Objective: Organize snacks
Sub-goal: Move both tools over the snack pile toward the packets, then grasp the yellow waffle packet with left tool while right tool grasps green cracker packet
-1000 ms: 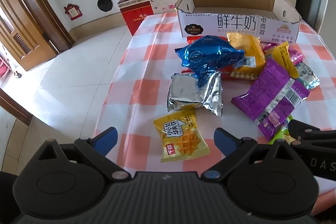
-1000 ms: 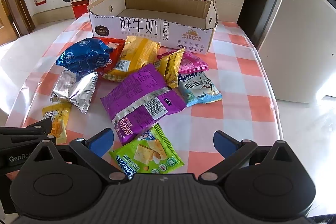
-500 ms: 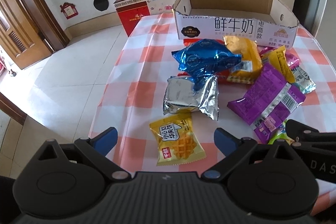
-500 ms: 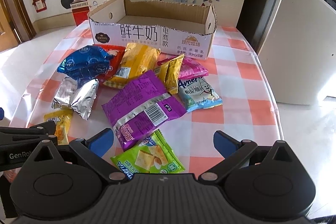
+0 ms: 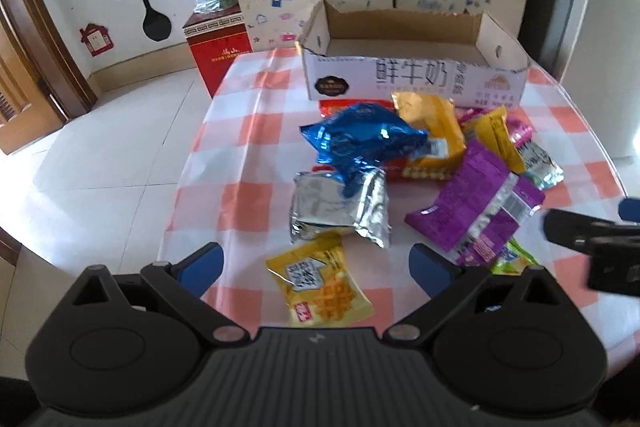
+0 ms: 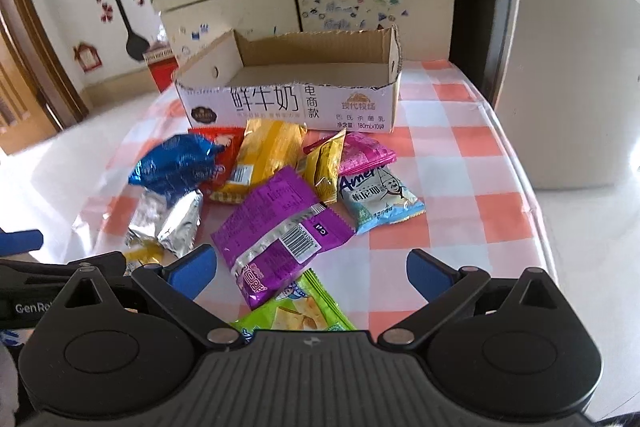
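Several snack packets lie loose on the checked tablecloth [image 5: 248,131] in front of an empty cardboard box [image 5: 412,79] [image 6: 288,103]. A yellow waffle packet [image 5: 320,283] lies between the blue fingertips of my left gripper [image 5: 318,263], which is open and holds nothing. Behind it sit a silver packet [image 5: 340,211], a blue foil bag [image 5: 360,143] and a purple packet [image 5: 476,211]. My right gripper [image 6: 312,267] is open above the purple packet [image 6: 280,231] and a green packet [image 6: 296,311].
A light-blue packet [image 6: 380,199], a pink packet [image 6: 364,155] and yellow packets [image 6: 268,155] lie near the box. A cabinet [image 6: 304,3] stands behind the table, a white appliance [image 6: 576,67] to the right, a red carton [image 5: 220,55] on the floor at left.
Both grippers have risen and tilted up, so the packets sit lower in view and the cabinet shelf now shows. The packets have not moved.
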Available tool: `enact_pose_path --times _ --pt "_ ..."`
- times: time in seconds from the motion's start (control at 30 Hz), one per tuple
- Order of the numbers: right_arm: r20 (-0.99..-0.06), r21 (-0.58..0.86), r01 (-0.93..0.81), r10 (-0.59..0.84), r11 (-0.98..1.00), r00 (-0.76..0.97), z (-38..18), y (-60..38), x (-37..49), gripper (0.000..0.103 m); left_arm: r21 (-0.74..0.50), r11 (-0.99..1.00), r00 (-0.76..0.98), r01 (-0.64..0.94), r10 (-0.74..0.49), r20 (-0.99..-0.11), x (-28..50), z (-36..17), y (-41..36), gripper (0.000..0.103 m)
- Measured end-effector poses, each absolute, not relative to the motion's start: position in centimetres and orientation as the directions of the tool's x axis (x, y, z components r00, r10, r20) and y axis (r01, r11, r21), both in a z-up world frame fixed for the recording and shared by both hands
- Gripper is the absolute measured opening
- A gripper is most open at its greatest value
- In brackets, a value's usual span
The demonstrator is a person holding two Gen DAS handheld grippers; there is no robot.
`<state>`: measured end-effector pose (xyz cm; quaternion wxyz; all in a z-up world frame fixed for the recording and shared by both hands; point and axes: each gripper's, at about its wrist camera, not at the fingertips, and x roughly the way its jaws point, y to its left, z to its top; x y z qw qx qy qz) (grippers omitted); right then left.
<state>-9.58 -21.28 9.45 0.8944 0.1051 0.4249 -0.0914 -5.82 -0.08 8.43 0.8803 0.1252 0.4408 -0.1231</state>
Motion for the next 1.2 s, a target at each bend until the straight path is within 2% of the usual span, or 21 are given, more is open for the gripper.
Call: enact_pose_path --times 0.1,0.33,0.73,1.03,1.2 --pt "-0.787 0.168 0.262 -0.031 0.95 0.616 8.7 -22.3 -9.9 0.103 0.05 0.951 0.562 0.306 -0.138 -0.816 -5.0 8.0 1.5 0.099" --pt "-0.804 0.216 0.238 0.034 0.947 0.594 6.8 -22.6 -10.3 0.103 -0.002 0.968 0.528 0.251 -0.139 -0.838 -4.0 6.2 3.1 0.099" --pt "-0.858 0.183 0.15 0.083 0.972 0.508 3.4 -20.4 -9.1 0.095 -0.031 0.98 0.486 0.196 -0.125 -0.865 -2.5 2.5 3.1 0.099" --pt "-0.87 0.124 0.152 0.034 0.981 0.491 2.0 -19.5 -8.3 0.095 -0.013 0.981 0.488 0.194 -0.108 -0.866 -2.3 0.5 2.3 0.098" --pt "-0.876 0.097 0.131 0.022 0.987 0.481 1.6 -19.3 -8.1 0.09 -0.026 0.983 0.479 0.181 -0.111 -0.871 -2.2 0.0 2.7 0.094"
